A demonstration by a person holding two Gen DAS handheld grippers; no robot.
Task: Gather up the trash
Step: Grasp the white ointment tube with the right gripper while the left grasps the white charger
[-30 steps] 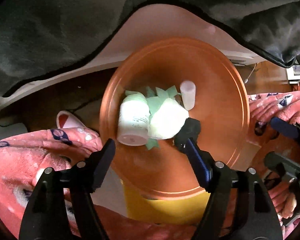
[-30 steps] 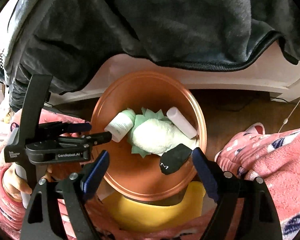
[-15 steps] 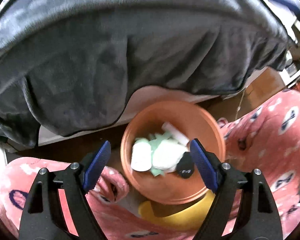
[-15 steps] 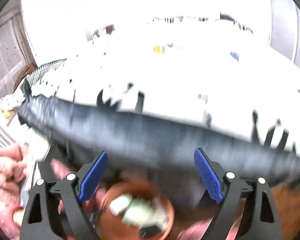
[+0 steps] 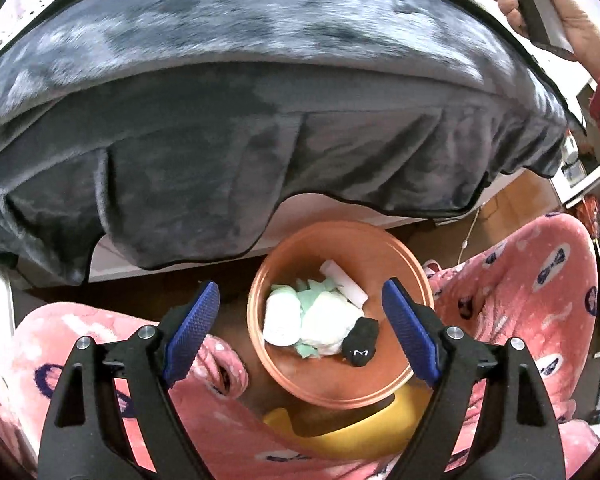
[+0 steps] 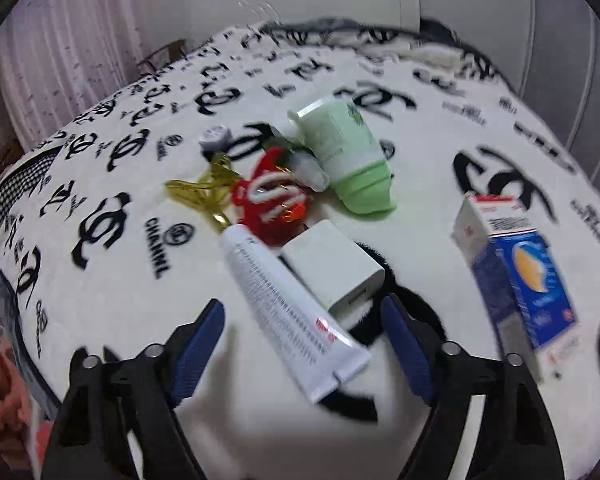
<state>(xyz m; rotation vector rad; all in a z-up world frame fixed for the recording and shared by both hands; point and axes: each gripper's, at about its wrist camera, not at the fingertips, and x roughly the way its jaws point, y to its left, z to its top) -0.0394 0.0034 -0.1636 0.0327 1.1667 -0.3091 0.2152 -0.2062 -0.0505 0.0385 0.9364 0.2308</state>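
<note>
My left gripper (image 5: 302, 330) is open and empty, held above an orange bin (image 5: 392, 388) on the floor. The bin holds a white jar (image 5: 282, 318), crumpled white and green paper (image 5: 326, 322), a white tube (image 5: 344, 282) and a small black object (image 5: 362, 342). My right gripper (image 6: 302, 340) is open and empty above the bed. Just ahead of it lie a white tube (image 6: 284, 304), a white charger block (image 6: 332, 270), a red pouch (image 6: 270, 204), a green tube (image 6: 348, 156), a gold ribbon (image 6: 202, 190), a small grey cap (image 6: 216, 138) and a blue-and-white carton (image 6: 512, 268).
A grey blanket (image 5: 260, 100) hangs over the bed edge above the bin. A yellow object (image 5: 352, 428) sits under the bin's near side. Pink patterned pyjama fabric (image 5: 532, 300) flanks the bin. The bed cover (image 6: 120, 184) is white with black logos.
Both grippers rose away from the bin. The right gripper swung up over the bed, now facing the items there. The black object lies in the bin, free of the left gripper's fingers.
</note>
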